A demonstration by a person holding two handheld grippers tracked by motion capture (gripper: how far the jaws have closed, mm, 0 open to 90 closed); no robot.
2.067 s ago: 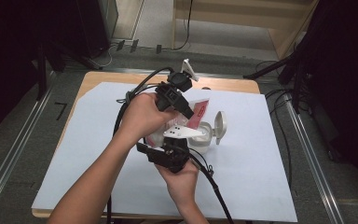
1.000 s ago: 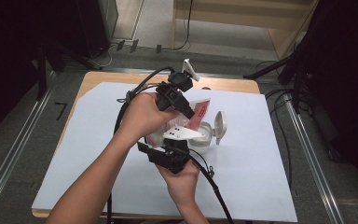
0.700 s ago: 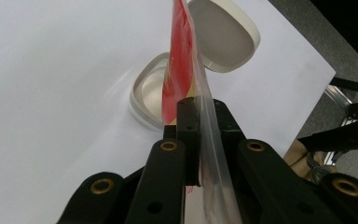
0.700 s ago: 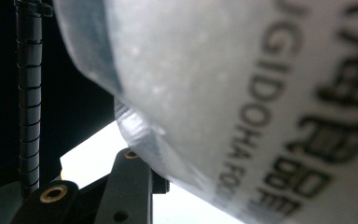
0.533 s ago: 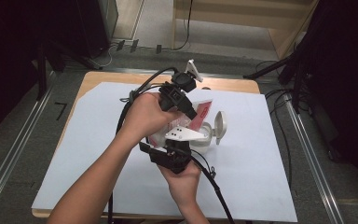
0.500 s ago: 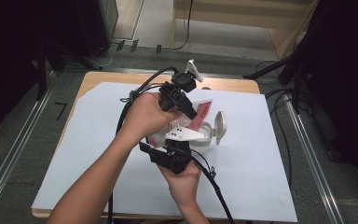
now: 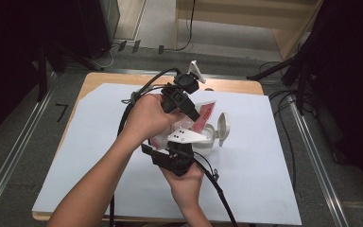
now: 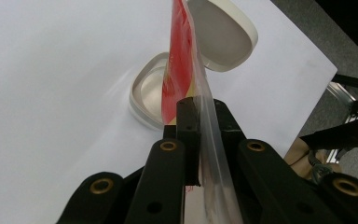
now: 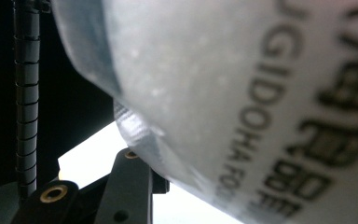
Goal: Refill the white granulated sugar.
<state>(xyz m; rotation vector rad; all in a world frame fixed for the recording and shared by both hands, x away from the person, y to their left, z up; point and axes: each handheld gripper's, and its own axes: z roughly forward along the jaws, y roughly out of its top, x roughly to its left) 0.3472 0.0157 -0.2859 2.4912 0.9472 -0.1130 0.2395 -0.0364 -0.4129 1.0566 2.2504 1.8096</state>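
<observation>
While the left tool (image 8: pixel 198 121) stays out of the tub, its jaws are clamped on the clear edge of a red pouch (image 8: pixel 182 56), held above the open white tub (image 7: pixel 203 139) on the desk (image 7: pixel 274 179). The right tool (image 7: pixel 182 146) grips the tub's body. Judging by this, the pouch is being fed in; next it must go down. Its long axis points toward the opening.

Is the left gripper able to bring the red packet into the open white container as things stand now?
Probably yes. The left gripper is clamped on the red packet, which hangs just above the white container; its lid is flipped back, so the opening looks free.
</observation>
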